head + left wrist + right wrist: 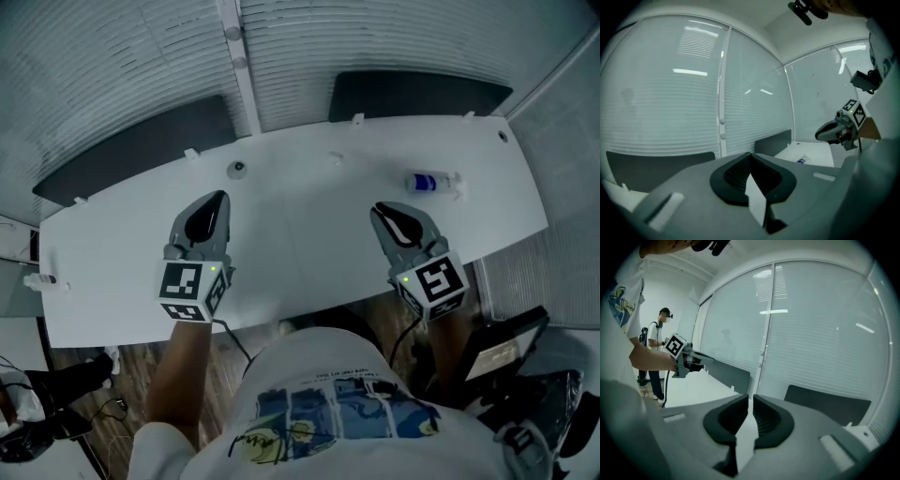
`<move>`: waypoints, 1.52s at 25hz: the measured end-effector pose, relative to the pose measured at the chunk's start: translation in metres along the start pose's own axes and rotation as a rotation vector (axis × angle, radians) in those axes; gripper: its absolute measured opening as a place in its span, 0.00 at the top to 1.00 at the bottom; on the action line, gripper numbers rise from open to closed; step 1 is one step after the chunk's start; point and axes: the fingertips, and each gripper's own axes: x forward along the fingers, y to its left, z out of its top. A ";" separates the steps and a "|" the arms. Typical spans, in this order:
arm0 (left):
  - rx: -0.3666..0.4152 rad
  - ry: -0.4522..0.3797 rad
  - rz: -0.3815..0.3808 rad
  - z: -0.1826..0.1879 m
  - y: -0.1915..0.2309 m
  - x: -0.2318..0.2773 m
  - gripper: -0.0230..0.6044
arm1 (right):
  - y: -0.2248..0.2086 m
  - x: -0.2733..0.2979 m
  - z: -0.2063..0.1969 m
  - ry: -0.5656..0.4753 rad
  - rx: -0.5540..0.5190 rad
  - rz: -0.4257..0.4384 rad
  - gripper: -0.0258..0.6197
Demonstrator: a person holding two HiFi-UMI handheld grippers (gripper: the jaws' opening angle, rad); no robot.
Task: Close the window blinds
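At the left of the head view, the left gripper (219, 199) hangs over the white tabletop (300, 244). Its jaws are pressed together with nothing between them, and the left gripper view shows the same, the black pads meeting at their tips.

The window blinds (112, 66) fill the top of the frame beyond the tabletop's far edge, well apart from both pairs of jaws. They hang lowered over the glass, and their lower ends are hidden behind two dark panels (141, 150) that stand along that far edge. A white upright (242, 70) divides the blinds, up and slightly right of the left jaws.

At the right of the frame, the right gripper (377, 210) also hangs over the tabletop. Its jaws are drawn together to a thin slit and hold nothing. A small bottle (433, 183) lies on the tabletop just up and right of them. In the right gripper view the blinds (825, 333) spread across the background past the jaws, untouched.
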 end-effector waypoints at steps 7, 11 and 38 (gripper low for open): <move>0.000 0.011 -0.108 -0.021 -0.046 -0.067 0.96 | 0.047 -0.029 0.002 -0.017 -0.011 -0.008 0.93; 0.001 0.046 -0.144 -0.031 -0.056 -0.081 0.96 | 0.059 -0.030 0.004 -0.017 0.009 0.007 0.93; -0.015 0.085 -0.214 -0.058 -0.083 -0.122 0.96 | 0.111 -0.054 -0.003 0.028 -0.022 0.045 0.94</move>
